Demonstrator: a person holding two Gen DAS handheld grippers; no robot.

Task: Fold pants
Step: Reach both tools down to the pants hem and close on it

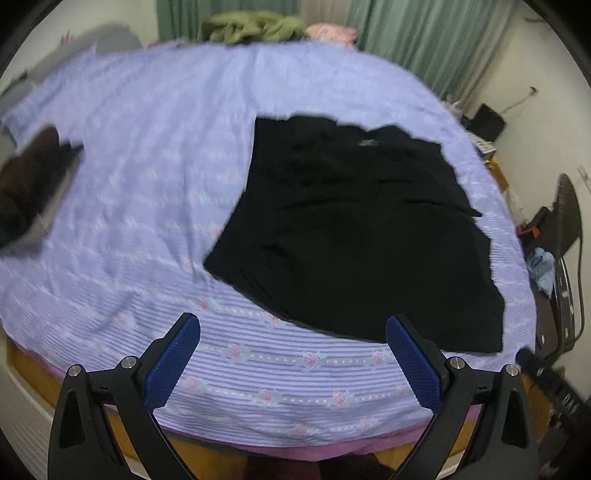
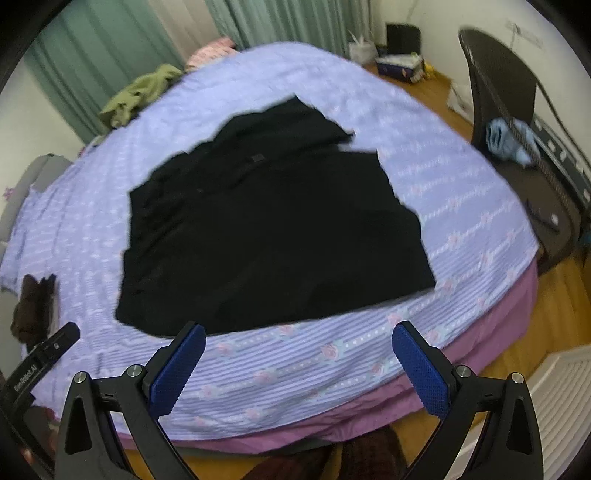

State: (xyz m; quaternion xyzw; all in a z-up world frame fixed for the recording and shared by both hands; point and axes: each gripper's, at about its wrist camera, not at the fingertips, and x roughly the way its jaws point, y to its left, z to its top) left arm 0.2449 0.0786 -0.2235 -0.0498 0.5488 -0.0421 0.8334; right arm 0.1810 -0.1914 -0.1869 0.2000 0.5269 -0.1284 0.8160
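Observation:
Black pants [image 1: 351,229] lie flat on the bed, folded into a broad shape; they also show in the right wrist view [image 2: 273,225]. My left gripper [image 1: 293,328] is open and empty, held above the bed's near edge just short of the pants' near hem. My right gripper [image 2: 299,334] is open and empty, also over the near edge, close to the pants' near hem. The tip of the left gripper [image 2: 48,350] shows at the left of the right wrist view.
The bed has a lilac floral striped sheet [image 1: 147,184]. A dark brown garment [image 1: 29,188] lies at its left. A green garment [image 1: 255,26] and a pink one [image 1: 332,31] lie at the far edge. A dark chair [image 2: 506,88] with blue cloth [image 2: 506,138] stands right.

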